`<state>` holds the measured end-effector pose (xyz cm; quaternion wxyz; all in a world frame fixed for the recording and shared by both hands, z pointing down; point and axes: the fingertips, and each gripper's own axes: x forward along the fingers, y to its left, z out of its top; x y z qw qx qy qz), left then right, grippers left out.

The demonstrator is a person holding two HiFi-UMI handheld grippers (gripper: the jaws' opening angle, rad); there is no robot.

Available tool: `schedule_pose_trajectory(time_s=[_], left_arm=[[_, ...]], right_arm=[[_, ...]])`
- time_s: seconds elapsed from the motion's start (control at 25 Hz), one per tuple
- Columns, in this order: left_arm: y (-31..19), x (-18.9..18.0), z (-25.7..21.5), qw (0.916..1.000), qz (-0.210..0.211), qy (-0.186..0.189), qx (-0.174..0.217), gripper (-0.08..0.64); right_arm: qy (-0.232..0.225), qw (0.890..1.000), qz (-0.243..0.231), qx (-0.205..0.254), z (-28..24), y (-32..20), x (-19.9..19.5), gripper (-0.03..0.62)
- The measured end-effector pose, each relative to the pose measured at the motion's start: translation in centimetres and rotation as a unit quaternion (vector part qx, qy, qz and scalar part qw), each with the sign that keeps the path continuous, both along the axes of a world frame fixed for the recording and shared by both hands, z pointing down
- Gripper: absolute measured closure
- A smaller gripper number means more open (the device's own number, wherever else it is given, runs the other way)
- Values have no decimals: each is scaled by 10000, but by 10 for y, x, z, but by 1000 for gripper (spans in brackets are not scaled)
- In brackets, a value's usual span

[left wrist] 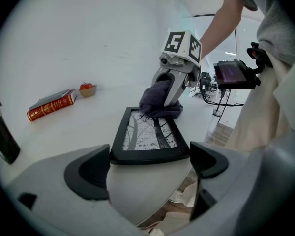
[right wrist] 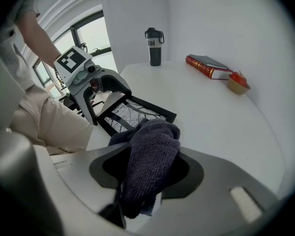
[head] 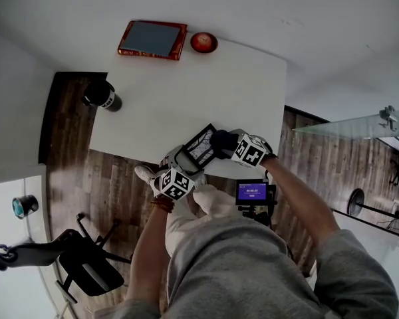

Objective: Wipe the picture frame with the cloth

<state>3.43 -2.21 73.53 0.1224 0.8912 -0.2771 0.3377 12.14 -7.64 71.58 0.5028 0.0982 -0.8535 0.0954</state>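
A black picture frame (head: pixel 199 146) with a grey branch print lies at the near edge of the white table (head: pixel 186 92), jutting over it. My left gripper (head: pixel 181 173) is shut on the frame's near end, and in the left gripper view the frame (left wrist: pixel 148 134) sits between the two pads. My right gripper (head: pixel 234 146) is shut on a dark grey cloth (head: pixel 221 140). The cloth (left wrist: pixel 160 103) rests on the frame's far end. In the right gripper view the cloth (right wrist: pixel 150 161) fills the jaws, with the frame (right wrist: pixel 137 113) and left gripper (right wrist: pixel 96 90) just beyond.
A red book (head: pixel 152 39) and a small red bowl (head: pixel 203 42) lie at the table's far side. A black bottle (head: pixel 103 96) stands at its left edge. A device with a purple screen (head: pixel 253 191) and a black chair (head: pixel 86 264) are by the person.
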Motion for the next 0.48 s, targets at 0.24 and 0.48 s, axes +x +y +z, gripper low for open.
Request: schedule_pose_trajectory(time_s=[0.24, 0.48], left_arm=[[-1, 1, 0, 10000, -3, 6, -3, 55], [-1, 0, -1, 10000, -2, 12, -2, 55]], right_arm=[[94, 9991, -375, 173, -1, 7, -2, 410], [150, 9958, -899, 108, -3, 23, -10, 410]])
